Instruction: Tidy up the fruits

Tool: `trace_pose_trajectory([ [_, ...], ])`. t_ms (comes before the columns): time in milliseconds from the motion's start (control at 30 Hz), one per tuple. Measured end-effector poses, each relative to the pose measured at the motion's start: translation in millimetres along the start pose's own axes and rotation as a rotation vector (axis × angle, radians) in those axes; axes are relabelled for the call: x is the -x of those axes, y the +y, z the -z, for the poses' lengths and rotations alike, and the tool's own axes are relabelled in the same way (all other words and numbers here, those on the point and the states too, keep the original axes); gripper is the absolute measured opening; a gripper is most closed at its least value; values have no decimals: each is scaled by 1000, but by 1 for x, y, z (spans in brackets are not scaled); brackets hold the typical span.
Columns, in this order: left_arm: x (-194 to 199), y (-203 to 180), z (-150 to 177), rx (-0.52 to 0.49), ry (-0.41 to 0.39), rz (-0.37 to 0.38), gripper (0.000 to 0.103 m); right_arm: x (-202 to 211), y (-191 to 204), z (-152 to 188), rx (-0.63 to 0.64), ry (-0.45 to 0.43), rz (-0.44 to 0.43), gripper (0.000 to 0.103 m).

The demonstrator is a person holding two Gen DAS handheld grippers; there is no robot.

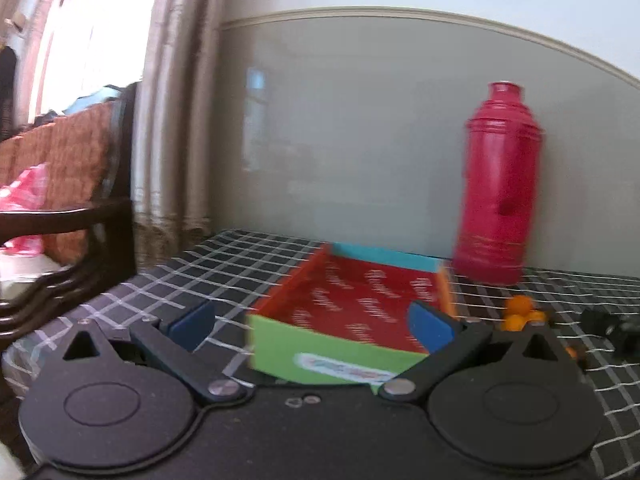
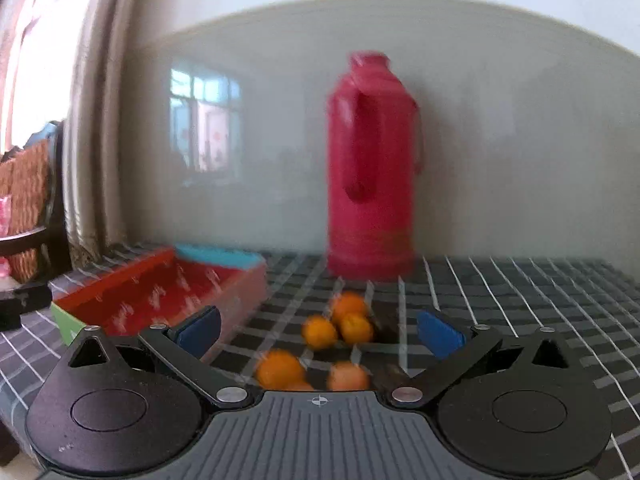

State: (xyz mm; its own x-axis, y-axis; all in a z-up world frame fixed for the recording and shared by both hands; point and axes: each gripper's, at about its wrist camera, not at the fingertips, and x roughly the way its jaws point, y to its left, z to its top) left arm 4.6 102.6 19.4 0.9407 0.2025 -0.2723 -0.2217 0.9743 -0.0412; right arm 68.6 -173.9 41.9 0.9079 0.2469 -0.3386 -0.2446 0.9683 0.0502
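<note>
- Fruit count: five small oranges point(image 2: 319, 332) show clearly in the right wrist view, with a sliver of what might be a sixth at the bottom, too blurry to call. They sit loose on the checked cloth of the counter point(image 2: 520, 300), in two little clumps, out in the middle and in front of the flask.
- One tray point(image 1: 360, 304): a shallow cardboard thing with a red printed floor, green near wall, teal far wall and an orange side. It sits toward the counter's left edge, with its teal wall toward the back wall. Nothing in it that I can see.
- One big pink thermos flask point(image 2: 370, 168), upright at the back edge of the counter, right against the wall, just behind the tray's far right corner.
- Left tongs point(image 1: 312, 324): spread wide, nothing gripped. The tray's green near wall sits between the blue pads, but they aren't pressing on it.
- Right tongs point(image 2: 320, 330): as wide as they go, nothing held. The oranges lie between and just ahead of the blue pads, with no contact.
- From the left wrist view the oranges are a small pile off to the right of the tray, and the right tongs poke in dark beside them.
- Everything's pretty smeared.
</note>
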Motion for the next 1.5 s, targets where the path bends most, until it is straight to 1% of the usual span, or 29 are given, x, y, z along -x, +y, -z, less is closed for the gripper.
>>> trace_pose_trajectory([
  [67, 0, -12, 0, -8, 9, 40, 97, 3, -12, -1, 1, 14, 35, 103],
  [100, -1, -16, 0, -5, 22, 86, 97, 6, -17, -1, 1, 9, 57, 103],
  [133, -2, -22, 1, -5, 28, 108, 97, 8, -25, -2, -1, 12, 84, 103],
  [200, 0, -35, 2, -20, 20, 116, 97, 9, -38, -1, -17, 38, 118, 103],
  [333, 3, -59, 6, -30, 16, 180, 96, 16, -60, 0, -41, 41, 168, 103],
  [367, 3, -66, 7, -40, 16, 188, 93, 17, -64, 1, -37, 46, 181, 103],
  [467, -1, -86, 12, -71, 50, 233, 84, 21, -73, 2, -2, 47, 230, 103],
  [567, -6, -114, 18, -130, 81, 247, 82, 28, -82, 1, 13, 32, 246, 103],
  [633, -12, -129, 23, -157, 113, 262, 77, 27, -88, 1, 16, 35, 253, 103],
  [700, -20, -142, 29, -173, 155, 269, 68, 26, -95, 0, 8, 45, 257, 103],
  [833, -37, -157, 40, -173, 249, 266, 58, 24, -109, -3, -37, 51, 262, 103],
  [867, -41, -160, 42, -176, 266, 264, 52, 24, -113, -4, -49, 50, 263, 103],
  [933, -48, -166, 46, -190, 291, 258, 50, 24, -118, -7, -65, 43, 267, 103],
  [1033, -55, -171, 48, -202, 294, 257, 49, 24, -123, -8, -65, 36, 271, 103],
  [1067, -56, -172, 48, -206, 299, 259, 48, 24, -125, -8, -62, 37, 271, 103],
  [1200, -64, -176, 51, -218, 329, 266, 38, 21, -133, -5, -81, 57, 275, 103],
  [1300, -69, -180, 51, -223, 335, 263, 38, 19, -136, -5, -96, 66, 277, 103],
  [1333, -69, -180, 51, -224, 334, 261, 36, 18, -135, -6, -98, 66, 274, 103],
  [1400, -69, -180, 51, -223, 339, 281, 19, 19, -134, -6, -91, 62, 269, 103],
  [1500, -69, -180, 50, -225, 341, 291, 19, 18, -131, -4, -76, 66, 267, 103],
])
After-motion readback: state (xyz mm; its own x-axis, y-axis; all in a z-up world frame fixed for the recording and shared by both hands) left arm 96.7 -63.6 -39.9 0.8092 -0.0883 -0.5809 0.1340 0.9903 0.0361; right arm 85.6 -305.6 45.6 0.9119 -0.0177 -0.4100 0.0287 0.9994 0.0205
